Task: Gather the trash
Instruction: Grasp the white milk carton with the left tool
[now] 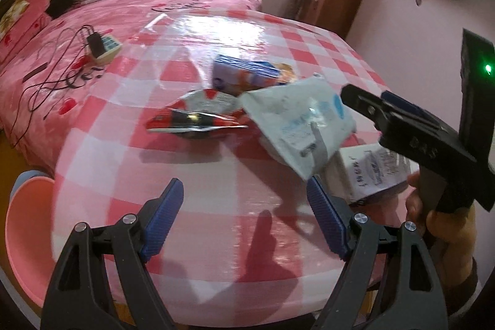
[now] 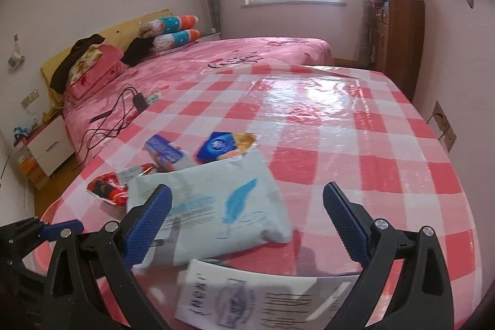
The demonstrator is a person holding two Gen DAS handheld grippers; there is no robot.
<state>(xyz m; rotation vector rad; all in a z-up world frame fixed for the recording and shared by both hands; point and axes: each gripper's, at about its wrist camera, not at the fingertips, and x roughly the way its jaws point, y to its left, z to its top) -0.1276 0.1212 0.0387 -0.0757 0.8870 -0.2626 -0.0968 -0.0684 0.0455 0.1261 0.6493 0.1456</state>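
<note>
- Left hand-held gripper: jaws wide apart, nothing between them, hovering over bare checked cloth at the near edge of the desk
- Right hand-held gripper: jaws also wide apart, gripping nothing; it sits above the pale wipes-style pack with the white paper packet just under its near end
- Trash is clustered mid-desk: red-and-black snack wrapper, blue-and-white carton, blue tissue pack, plus the pale pack and paper packet nearest the person
- In the left view the pale pack looks tilted up off the cloth; motion blur, so I can't tell what is lifting it
- Pink basin sits below the desk edge on the left; probably the drop target, judgement only
- Step in hand, my read: right side picks the pale pack
- Doing it well: come down across the pack's short edge, not flat on its face; film is slick and soft, so pinch an edge fold and close fully
- Keep the lower finger clear of the paper packet or both come up together
- Glossy cloth cover may slide; lift straight up, don't drag
- Left side is best placed for the snack wrapper, nearer the basin
- Writing: pale pack shows a blue feather graphic, text blurred; paper packet has printed characters and a round emblem, unreadable; right device body reads roughly "DAS"; other labels too blurred
</note>
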